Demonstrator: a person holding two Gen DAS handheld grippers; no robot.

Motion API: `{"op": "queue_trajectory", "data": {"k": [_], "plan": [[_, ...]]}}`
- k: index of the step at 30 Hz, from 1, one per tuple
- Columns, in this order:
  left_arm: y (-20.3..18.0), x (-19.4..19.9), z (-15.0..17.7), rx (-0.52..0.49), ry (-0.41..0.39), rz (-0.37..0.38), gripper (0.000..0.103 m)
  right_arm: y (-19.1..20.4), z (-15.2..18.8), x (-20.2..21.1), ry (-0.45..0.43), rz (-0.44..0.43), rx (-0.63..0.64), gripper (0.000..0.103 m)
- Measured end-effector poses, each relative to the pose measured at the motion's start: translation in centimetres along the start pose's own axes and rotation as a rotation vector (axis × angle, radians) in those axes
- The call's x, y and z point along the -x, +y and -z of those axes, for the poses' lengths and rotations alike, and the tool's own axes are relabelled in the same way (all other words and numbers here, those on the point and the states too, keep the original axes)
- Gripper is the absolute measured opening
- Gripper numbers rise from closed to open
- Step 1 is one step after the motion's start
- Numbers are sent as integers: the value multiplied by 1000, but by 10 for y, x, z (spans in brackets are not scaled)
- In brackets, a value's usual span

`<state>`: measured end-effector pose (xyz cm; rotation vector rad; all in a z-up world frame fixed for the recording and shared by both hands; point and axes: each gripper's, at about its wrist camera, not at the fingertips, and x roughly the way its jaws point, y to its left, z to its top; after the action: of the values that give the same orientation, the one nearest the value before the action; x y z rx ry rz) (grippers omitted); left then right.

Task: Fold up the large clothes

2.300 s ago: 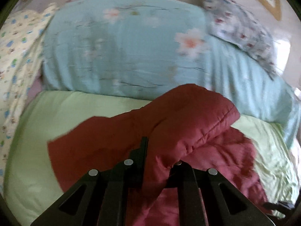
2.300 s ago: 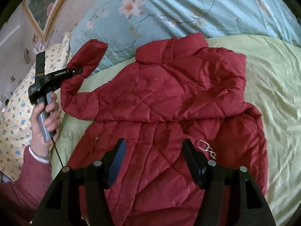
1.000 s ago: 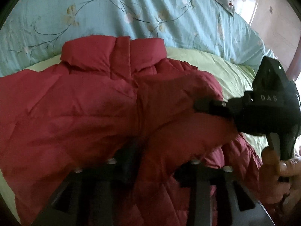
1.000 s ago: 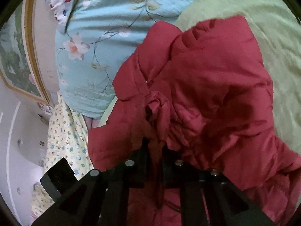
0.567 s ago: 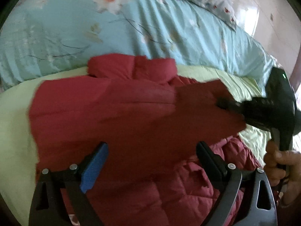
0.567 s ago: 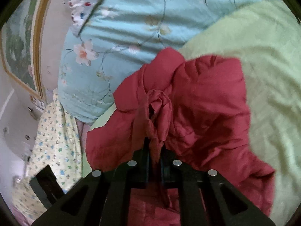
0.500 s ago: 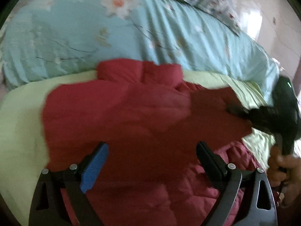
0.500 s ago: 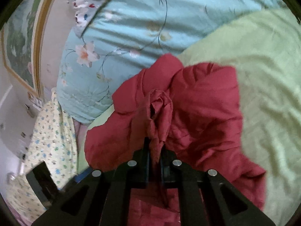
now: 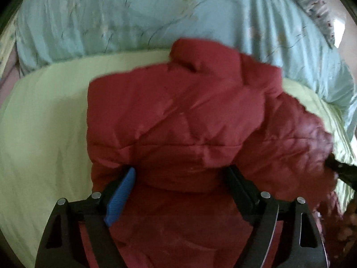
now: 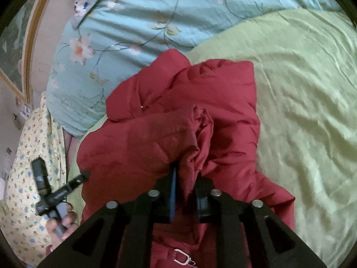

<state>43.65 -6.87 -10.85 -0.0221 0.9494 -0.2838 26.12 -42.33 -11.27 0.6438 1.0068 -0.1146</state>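
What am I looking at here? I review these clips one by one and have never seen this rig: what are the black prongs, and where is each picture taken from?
There is no robot. A person holds a two-finger grasping tool in each hand, and each tool carries a wide-angle camera looking along its fingers; the black prongs at the bottom of each picture are those fingers.

In the left wrist view, the left tool is open, holding nothing, above a red padded jacket. The jacket lies on a pale green sheet, with a light blue floral quilt behind.

In the right wrist view, the right tool is shut on a bunched fold of the jacket. At lower left you see the person's left hand gripping the other tool's handle.
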Motion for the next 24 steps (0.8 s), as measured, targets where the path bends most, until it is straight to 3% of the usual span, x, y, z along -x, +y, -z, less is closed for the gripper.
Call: {"op": "queue_trajectory", "data": {"k": [2,6,8,13,17,21,24], "plan": [[2,-4,2,10,1,1,85,2,0,8,-17,26,-4,31],[-2,-3,6,-5,-14,-24,86,28,-1,43,-152,136,91,33],[-5,-5,7,-5,-15,-33,86,45,0,51,-182,126,144,34],[-4,-9,4,-8,-8,-52,88,89,2,9,-65,135,315,36],[-2,16,7,-4,-31,-28,84,74,4,-37,30,212,313,35],[-7,56,7,-18,-129,57,82,63,7,-48,38,205,301,35],[-24,66,-2,-65,-160,81,82,63,11,-48,32,211,310,35]]}}
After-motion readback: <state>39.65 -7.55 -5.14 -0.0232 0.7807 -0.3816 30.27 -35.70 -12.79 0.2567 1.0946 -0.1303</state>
